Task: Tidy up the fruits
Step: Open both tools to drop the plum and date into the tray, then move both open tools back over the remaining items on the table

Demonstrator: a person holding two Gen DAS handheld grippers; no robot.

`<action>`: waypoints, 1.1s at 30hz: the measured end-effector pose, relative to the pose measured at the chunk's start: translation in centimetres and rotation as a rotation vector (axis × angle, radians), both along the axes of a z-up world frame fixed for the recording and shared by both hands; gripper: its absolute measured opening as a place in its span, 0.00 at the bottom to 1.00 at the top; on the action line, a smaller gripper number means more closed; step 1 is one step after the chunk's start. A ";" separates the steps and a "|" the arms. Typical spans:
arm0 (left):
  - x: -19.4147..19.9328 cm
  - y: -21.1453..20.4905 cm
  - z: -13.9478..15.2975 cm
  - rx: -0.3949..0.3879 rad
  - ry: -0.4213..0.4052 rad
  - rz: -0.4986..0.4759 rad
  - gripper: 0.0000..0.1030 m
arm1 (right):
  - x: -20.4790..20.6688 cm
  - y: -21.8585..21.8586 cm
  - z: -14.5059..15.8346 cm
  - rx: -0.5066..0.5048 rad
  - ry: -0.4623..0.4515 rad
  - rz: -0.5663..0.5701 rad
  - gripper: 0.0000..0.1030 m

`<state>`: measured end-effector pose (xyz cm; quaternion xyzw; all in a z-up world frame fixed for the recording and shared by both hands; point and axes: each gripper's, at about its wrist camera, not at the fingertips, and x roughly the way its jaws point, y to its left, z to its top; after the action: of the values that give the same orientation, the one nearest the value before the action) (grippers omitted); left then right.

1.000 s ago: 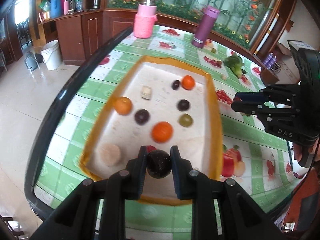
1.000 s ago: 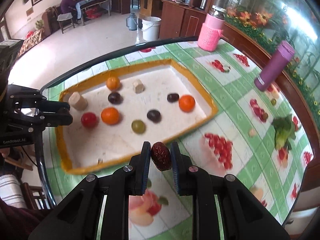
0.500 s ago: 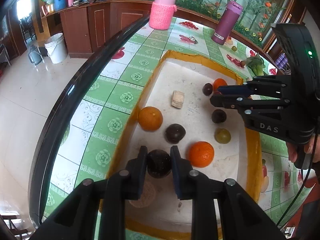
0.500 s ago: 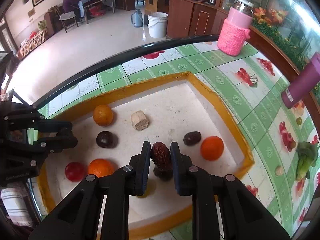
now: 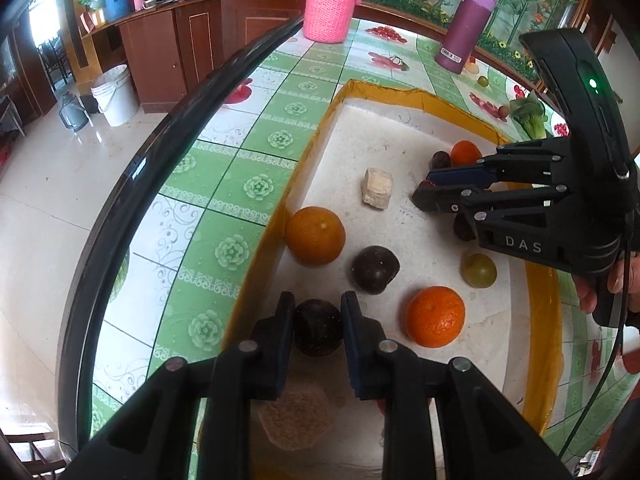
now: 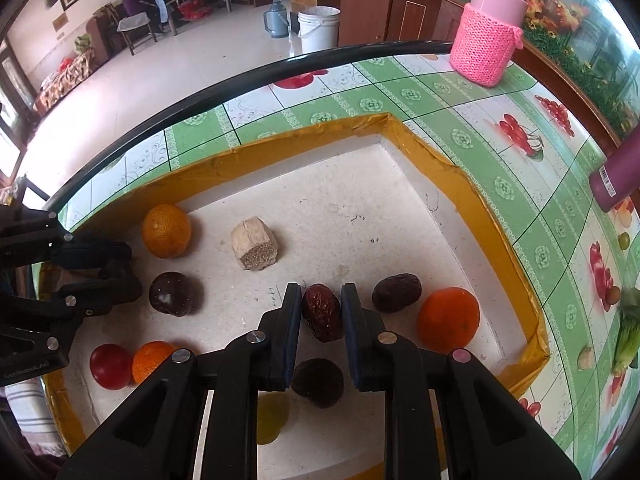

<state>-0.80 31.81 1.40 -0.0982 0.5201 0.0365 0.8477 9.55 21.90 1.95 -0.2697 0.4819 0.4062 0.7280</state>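
Over the yellow-rimmed tray (image 6: 472,196) you hold two fruits pinched — left gripper (image 5: 318,322) on a dark round fruit (image 5: 318,332), right gripper (image 6: 320,308) on a red date (image 6: 323,312) — neither yet set down among the rest.

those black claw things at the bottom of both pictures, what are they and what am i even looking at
They are hand-held grippers, not a robot: a person holds one in each hand, and a wide-angle camera on each looks out along its two fingers. So one picture is taken from the left gripper and the other from the right gripper; each also sees the other gripper at its side.

Below them is a shallow tray with a yellow rim on a green patterned tablecloth. In it lie oranges, dark round fruits, a green grape, a red fruit and a pale block.

The left gripper is shut on a dark round fruit. The right one is shut on a wrinkled red date. Both point down over the tray.
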 end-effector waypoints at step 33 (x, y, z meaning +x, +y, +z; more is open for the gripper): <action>-5.2 -4.2 3.8 0.049 -0.086 0.039 0.65 | -6.3 -10.3 5.2 0.070 -0.087 -0.140 0.32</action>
<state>-5.97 27.58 5.25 -0.0890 0.4802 0.0618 0.8704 3.26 11.62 7.16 -0.2271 0.4533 0.3586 0.7838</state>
